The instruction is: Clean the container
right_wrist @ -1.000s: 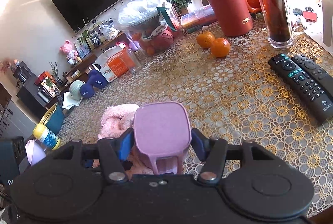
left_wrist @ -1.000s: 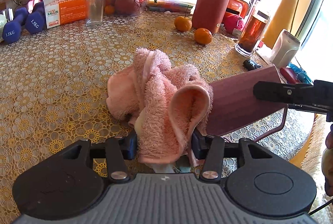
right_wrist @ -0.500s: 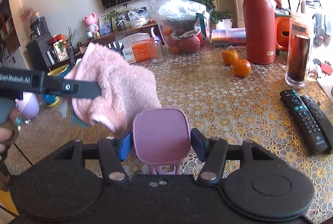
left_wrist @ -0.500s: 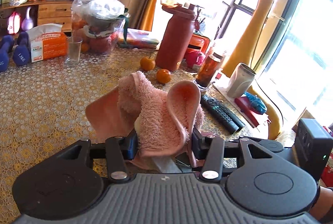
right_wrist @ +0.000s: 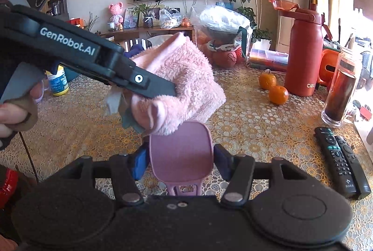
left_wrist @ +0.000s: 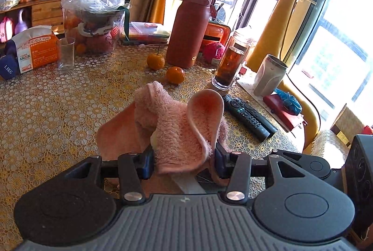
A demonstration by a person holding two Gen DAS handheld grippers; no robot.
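My right gripper (right_wrist: 180, 161) is shut on a mauve plastic container (right_wrist: 180, 153), its blue pads (right_wrist: 138, 163) pressing both sides. I see the container's flat bottom and a handle loop near the camera. My left gripper (left_wrist: 184, 157) is shut on a fluffy pink towel (left_wrist: 177, 127), bunched between its fingers and lifted off the table. In the right wrist view the left gripper (right_wrist: 160, 88) comes in from the left with the pink towel (right_wrist: 186, 78) hanging just above and behind the container, touching or nearly touching its top edge. A hand (right_wrist: 14, 111) holds that gripper's handle.
The table (left_wrist: 58, 115) has a gold lace-pattern cloth. On it stand a red bottle (right_wrist: 303, 52), two oranges (right_wrist: 277, 94), a glass of dark tea (right_wrist: 340, 92), two remotes (right_wrist: 340, 155), a bagged fruit basket (left_wrist: 93, 22), an empty glass (left_wrist: 66, 54), a tissue pack (left_wrist: 35, 48) and a steel cup (left_wrist: 270, 76).
The left gripper lifted the towel off the table and brought it over to the container. The right gripper rolled level with the container held; the towel now hangs right above it.
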